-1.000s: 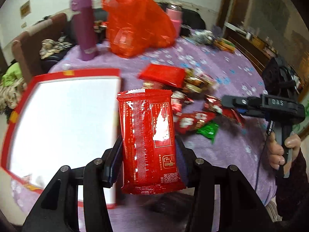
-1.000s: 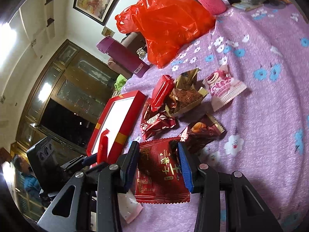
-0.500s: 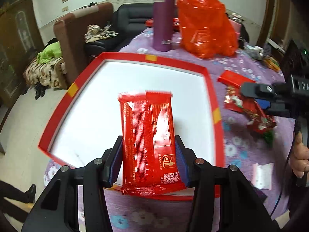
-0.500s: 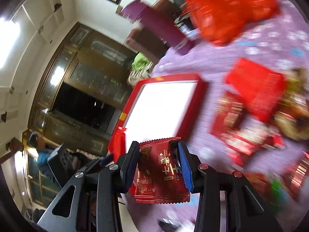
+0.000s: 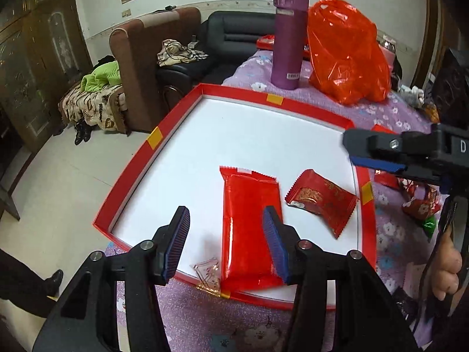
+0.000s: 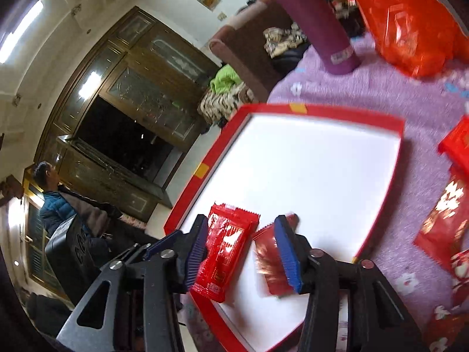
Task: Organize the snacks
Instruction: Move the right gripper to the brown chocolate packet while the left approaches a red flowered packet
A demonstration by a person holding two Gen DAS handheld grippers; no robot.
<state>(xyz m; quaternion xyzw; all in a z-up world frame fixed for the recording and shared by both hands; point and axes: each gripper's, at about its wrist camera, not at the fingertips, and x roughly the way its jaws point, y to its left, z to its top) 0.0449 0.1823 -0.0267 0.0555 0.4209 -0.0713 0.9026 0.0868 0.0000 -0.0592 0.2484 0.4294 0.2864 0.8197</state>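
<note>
Bench covered in purple floral cloth. Directly on it: shallow red-rimmed cardboard tray with white floor, tall purple metal flask upright beyond the tray's far edge, crinkled orange-red plastic bag just beside the flask, loose red foil snack packets right of the tray.

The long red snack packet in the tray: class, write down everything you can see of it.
The long red snack packet is a glossy, sealed plastic wrapper, oblong, with crimped zigzag ends. It lies flat on the white floor of the red-rimmed tray, near the tray's front edge, plain side up in the left wrist view. The open left tongs hang over it without gripping it. A smaller dark red packet lies beside it; whether they touch is unclear. A crumpled clear wrapper sits by its near corner.
</note>
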